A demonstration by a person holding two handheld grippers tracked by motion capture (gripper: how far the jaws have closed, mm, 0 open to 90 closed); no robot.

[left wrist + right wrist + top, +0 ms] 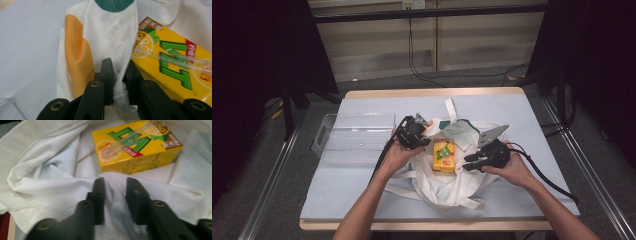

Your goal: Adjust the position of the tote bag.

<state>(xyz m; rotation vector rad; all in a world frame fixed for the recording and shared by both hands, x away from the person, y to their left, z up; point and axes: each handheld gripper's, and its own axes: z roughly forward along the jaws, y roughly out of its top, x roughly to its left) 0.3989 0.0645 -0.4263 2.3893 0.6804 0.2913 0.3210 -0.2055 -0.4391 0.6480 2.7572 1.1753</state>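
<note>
A white cloth tote bag (447, 192) with orange and green print lies crumpled in the middle of the table. A yellow juice carton (444, 155) with a straw taped to it lies flat in the bag's open mouth. My left gripper (424, 141) is at the bag's left rim, and in the left gripper view it (119, 72) is shut on a fold of the cloth (110, 37), with the carton (172, 62) just to the right. My right gripper (467, 162) is at the bag's right rim. In the right gripper view it (113, 187) pinches a raised fold of cloth (50, 170) in front of the carton (135, 147).
A clear plastic bin (357, 137) stands on the pale blue table cover (512, 110) left of the bag. One bag handle (451, 107) points toward the far edge. Black stands and cables flank the table.
</note>
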